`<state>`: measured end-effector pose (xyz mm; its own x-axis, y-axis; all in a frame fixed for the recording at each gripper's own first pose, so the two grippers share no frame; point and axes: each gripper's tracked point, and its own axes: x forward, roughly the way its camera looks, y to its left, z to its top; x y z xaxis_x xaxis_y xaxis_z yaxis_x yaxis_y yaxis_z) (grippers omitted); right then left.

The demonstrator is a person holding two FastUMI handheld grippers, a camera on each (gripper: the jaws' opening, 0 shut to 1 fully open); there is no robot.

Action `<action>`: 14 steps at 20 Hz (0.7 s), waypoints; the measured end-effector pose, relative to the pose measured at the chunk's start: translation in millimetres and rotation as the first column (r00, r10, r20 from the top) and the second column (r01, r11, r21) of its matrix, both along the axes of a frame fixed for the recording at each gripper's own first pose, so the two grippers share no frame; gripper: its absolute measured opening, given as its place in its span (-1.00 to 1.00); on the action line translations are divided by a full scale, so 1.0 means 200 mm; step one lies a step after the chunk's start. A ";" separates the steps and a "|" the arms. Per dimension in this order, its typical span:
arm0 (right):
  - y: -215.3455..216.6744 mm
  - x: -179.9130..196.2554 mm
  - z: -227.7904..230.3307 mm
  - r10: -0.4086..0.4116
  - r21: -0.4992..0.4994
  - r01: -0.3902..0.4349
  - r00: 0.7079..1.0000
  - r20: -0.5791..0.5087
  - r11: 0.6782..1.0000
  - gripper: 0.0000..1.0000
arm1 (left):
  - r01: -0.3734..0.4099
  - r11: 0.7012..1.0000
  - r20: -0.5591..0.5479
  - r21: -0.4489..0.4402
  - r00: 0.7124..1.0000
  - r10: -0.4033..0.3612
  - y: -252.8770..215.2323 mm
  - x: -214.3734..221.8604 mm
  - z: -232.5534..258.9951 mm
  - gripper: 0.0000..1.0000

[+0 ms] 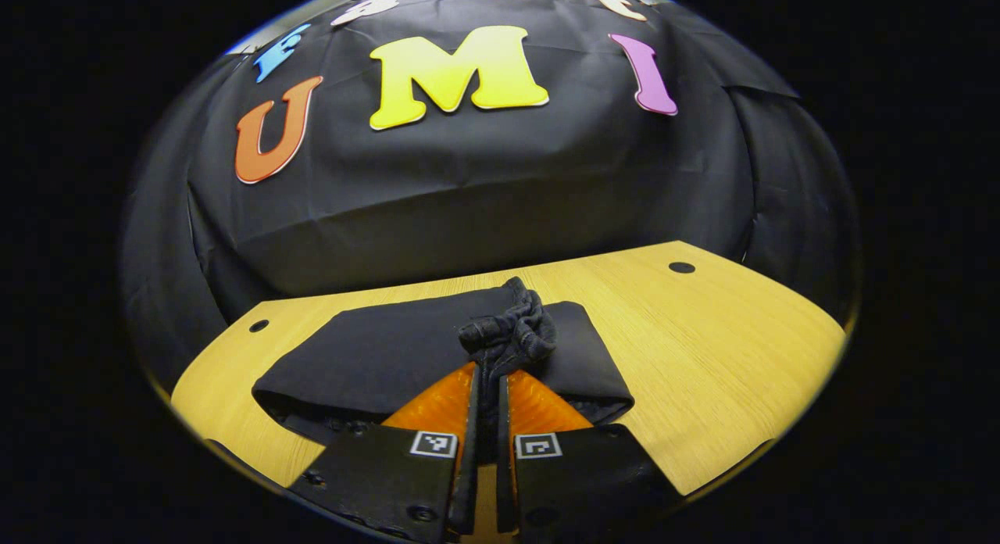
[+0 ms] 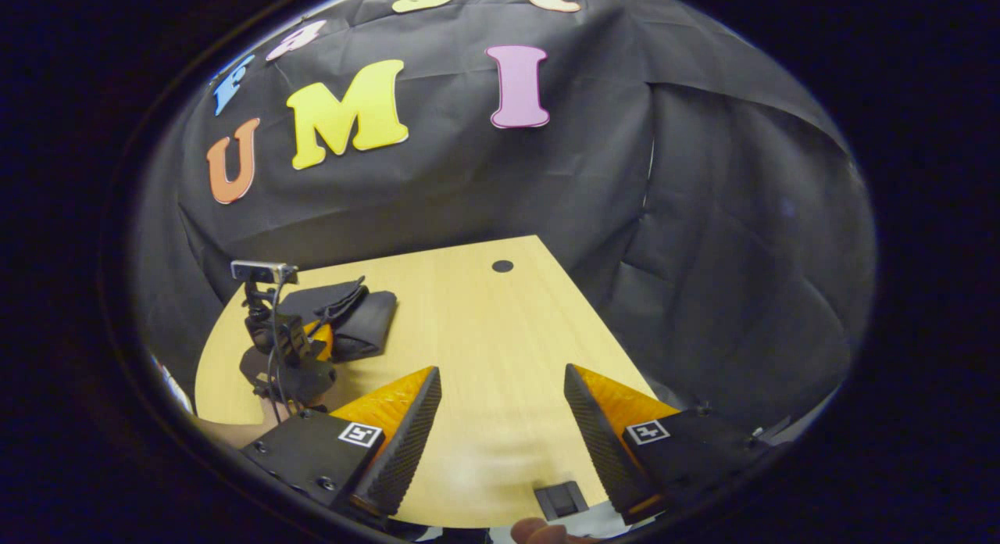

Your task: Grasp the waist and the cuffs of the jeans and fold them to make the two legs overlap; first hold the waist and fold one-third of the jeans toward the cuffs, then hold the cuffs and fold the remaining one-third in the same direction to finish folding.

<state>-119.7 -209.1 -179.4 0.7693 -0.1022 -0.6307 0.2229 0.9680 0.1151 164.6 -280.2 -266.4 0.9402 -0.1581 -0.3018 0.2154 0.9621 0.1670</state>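
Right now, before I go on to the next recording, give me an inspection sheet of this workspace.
Surface: light wooden table, two dark round holes near its far edge.
Job's things: dark jeans lying in a folded stack on the table; a bunched edge is raised off the stack.
Clutter: small dark block at the near table edge.
Grippers: left gripper shut on the bunched jeans edge; right gripper open over bare table, holding nothing.
Cables: thin cable running down the left gripper's body, seen in the right gripper view.
Surroundings: black cloth wall behind and beside the table.
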 end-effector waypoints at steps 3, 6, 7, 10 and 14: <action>0.03 0.05 0.00 0.014 0.019 -0.014 1.000 0.005 1.000 0.94 | -0.002 1.000 -0.043 -0.003 0.999 0.002 0.01 -0.04 0.01 -0.50; 0.05 0.08 0.03 0.014 0.048 -0.015 1.000 0.022 0.999 0.87 | -0.003 1.000 -0.068 -0.028 0.998 0.001 0.02 -0.07 0.03 0.22; 0.06 0.09 0.03 0.018 0.053 -0.020 0.999 0.032 0.998 0.87 | 0.000 0.999 -0.082 -0.049 0.997 -0.004 0.02 -0.08 0.05 0.61; 0.12 0.15 0.11 0.040 0.060 -0.045 0.996 0.073 0.997 0.87 | 0.023 0.994 -0.082 -0.106 0.996 -0.032 0.01 -0.15 0.19 0.92; 0.30 0.31 0.30 0.094 0.046 -0.104 0.978 0.184 0.994 0.97 | 0.026 0.975 -0.042 -0.219 0.998 -0.036 0.13 -0.22 0.52 0.93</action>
<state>-56.8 -149.8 -119.1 0.8761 0.0111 -0.4820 0.0969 0.9753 0.1986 120.9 -254.6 -161.7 0.9199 -0.2536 -0.2990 0.2482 0.9671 -0.0566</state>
